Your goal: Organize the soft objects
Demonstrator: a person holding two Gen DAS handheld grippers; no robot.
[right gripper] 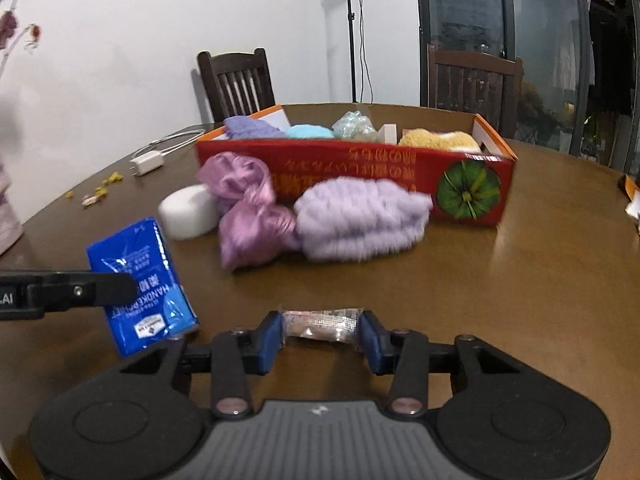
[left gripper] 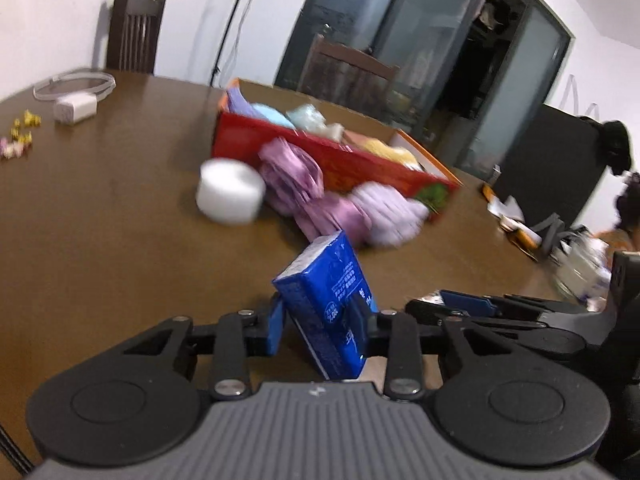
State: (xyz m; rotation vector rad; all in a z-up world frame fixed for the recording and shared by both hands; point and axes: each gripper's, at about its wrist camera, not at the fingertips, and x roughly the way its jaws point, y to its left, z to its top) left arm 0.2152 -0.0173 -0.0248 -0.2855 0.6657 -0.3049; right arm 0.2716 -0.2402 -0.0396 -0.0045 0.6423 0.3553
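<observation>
Pick-up step: the left gripper [left gripper: 320,330] clamps the blue tissue pack [left gripper: 326,304], while the right gripper [right gripper: 322,338] pinches a small clear packet [right gripper: 320,326]. Next, probably, both carry to the red box [right gripper: 360,172] ahead.

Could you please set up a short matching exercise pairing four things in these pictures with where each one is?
Things:
1. blue tissue pack
2. clear wrapped packet
3. yellow fluffy item
4. white charger

Places:
A. inside the red box
B. between the left gripper's fingers
C. on the table beside the box, with its cable
D. between the right gripper's fingers

Pairs: 1-B, 2-D, 3-A, 4-C
</observation>
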